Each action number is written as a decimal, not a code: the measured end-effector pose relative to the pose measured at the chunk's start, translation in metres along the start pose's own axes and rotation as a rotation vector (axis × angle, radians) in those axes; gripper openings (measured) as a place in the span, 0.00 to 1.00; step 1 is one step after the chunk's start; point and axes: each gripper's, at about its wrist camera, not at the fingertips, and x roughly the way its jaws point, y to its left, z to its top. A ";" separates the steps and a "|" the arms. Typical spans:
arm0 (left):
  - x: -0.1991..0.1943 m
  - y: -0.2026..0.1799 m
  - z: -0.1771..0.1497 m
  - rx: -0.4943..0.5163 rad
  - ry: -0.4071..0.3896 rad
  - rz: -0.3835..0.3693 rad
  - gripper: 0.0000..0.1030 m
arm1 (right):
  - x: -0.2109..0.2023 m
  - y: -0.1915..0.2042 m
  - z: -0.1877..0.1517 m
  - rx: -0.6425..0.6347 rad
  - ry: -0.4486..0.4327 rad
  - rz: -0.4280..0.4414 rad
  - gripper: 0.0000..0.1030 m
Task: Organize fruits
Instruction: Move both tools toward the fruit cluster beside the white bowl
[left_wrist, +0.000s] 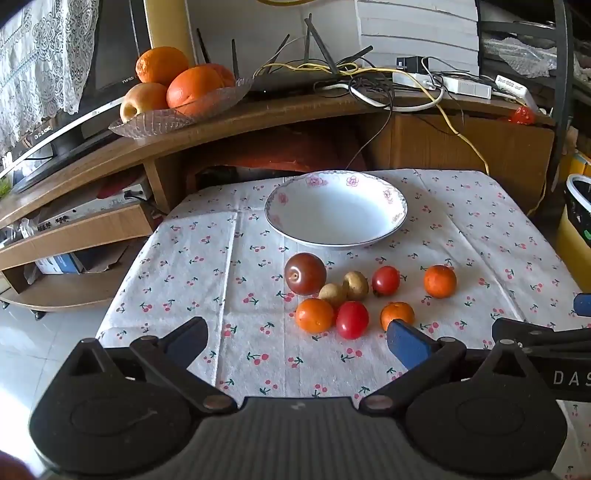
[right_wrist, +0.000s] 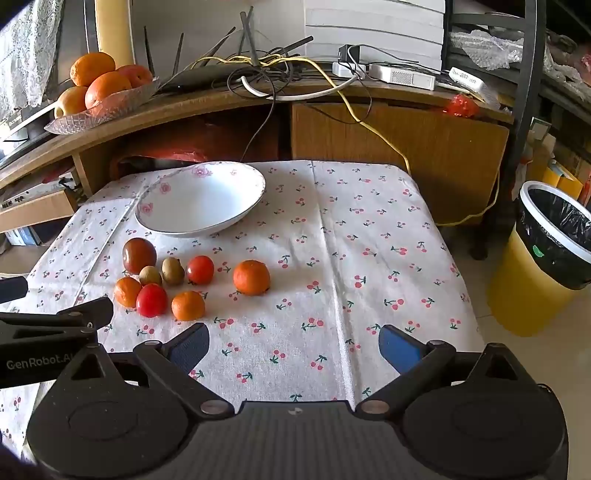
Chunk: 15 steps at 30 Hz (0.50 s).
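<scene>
Nearest the cameras, the left tool (left_wrist: 295, 341) and the right tool (right_wrist: 293, 349) are both seen spread wide, with nothing held between the blue pads; each is poised above the near edge of the cherry-print cloth (right_wrist: 369, 258) covering the bench.

Just beyond the left tool, the fruits are found in a loose cluster on the cloth. In the front row an orange (left_wrist: 314, 315), a red tomato (left_wrist: 352, 319) touching it, and a second orange (left_wrist: 397, 314) (partly hidden by the tool's right pad) are seen. Behind them two small brown fruits (left_wrist: 344, 288) are set side by side, flanked by a dark tomato (left_wrist: 305, 273) on the left and a smaller red one (left_wrist: 385, 280) on the right. A third orange (left_wrist: 439, 281) lies apart, further right.

Beyond the cluster, a white bowl (left_wrist: 391, 221) with pink flowers on its rim is placed, empty.

On the shelf behind, a glass dish (left_wrist: 147, 125) of large oranges is visible.
</scene>
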 end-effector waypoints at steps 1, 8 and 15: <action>0.001 0.003 0.000 -0.005 0.002 -0.004 1.00 | 0.004 0.003 0.005 -0.009 0.004 -0.005 0.91; 0.003 0.004 0.001 -0.006 0.007 -0.013 1.00 | 0.001 0.001 0.001 -0.010 0.004 -0.015 0.90; 0.002 0.004 0.000 -0.006 0.010 -0.021 1.00 | 0.000 -0.001 0.001 -0.003 0.003 -0.014 0.90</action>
